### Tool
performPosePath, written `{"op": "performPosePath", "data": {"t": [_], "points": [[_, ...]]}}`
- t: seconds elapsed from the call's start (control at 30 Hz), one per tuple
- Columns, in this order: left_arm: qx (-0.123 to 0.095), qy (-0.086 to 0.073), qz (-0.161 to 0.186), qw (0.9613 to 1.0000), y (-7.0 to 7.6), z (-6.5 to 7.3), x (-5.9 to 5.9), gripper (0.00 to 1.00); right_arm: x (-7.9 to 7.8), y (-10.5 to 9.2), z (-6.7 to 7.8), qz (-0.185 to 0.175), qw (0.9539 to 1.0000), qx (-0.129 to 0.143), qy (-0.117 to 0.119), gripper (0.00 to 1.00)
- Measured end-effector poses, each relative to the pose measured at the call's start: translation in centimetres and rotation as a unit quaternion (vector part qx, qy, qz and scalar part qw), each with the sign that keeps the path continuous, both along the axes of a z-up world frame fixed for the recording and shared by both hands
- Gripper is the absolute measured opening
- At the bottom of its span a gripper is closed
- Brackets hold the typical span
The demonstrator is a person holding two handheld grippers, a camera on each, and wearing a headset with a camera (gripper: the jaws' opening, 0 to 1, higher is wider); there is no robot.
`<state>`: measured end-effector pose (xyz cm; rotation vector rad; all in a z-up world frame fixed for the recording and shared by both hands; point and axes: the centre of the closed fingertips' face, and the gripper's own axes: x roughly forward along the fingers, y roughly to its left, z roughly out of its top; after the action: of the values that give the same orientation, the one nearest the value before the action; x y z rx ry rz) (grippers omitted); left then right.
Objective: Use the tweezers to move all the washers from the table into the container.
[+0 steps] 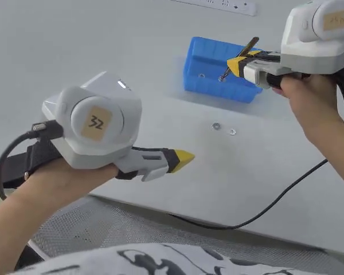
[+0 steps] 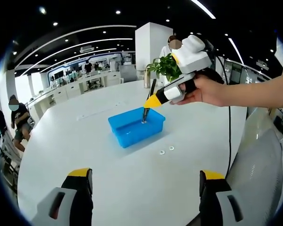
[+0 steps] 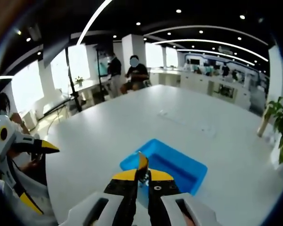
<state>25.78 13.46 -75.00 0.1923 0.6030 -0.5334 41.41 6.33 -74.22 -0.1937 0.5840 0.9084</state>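
The left claw (image 1: 182, 160) gapes by table (image 1: 235, 189) edge — right claw (image 1: 235, 65) clamps tweezers (image 1: 250, 44) over container (image 1: 218, 91), washers (image 1: 216, 126) beside.

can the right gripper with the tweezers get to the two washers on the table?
Probably yes. The right gripper holds the tweezers over the blue container; the washers lie on bare table near it, nothing between, left gripper well aside.

Left gripper (image 1: 182, 159) was level with jaws wide apart, well apart from right gripper (image 1: 236, 65). Right jaws clamped tweezers (image 1: 251, 44), tips angled down.
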Motion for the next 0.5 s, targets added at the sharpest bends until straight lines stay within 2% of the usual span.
{"op": "performPosePath", "data": {"t": [0.1, 0.2, 0.27, 0.33, 0.5], "points": [[0.000, 0.000, 0.004, 1.0000, 0.0, 0.0, 0.1, 0.99, 0.7, 0.0, -0.4, -0.010, 1.0000, 0.001, -0.001, 0.04], [0.002, -0.011, 0.016, 0.9998, 0.4, 0.3, 0.4, 0.99, 1.0, -0.1, -1.3, -0.016, 0.9998, -0.012, -0.001, 0.04], [-0.009, -0.018, 0.023, 0.9996, 0.6, 0.7, 0.6, 0.99, 1.5, -0.2, -2.1, -0.018, 0.9996, -0.021, 0.001, 0.04], [-0.018, -0.018, 0.026, 0.9993, 0.6, 1.0, 0.7, 0.99, 1.7, -0.2, -2.2, -0.020, 0.9995, -0.025, 0.002, 0.04], [-0.008, -0.016, 0.026, 0.9995, 1.0, 0.5, 0.8, 0.99, 2.1, -0.4, -3.7, -0.025, 0.9992, -0.026, 0.015, 0.04]]}}
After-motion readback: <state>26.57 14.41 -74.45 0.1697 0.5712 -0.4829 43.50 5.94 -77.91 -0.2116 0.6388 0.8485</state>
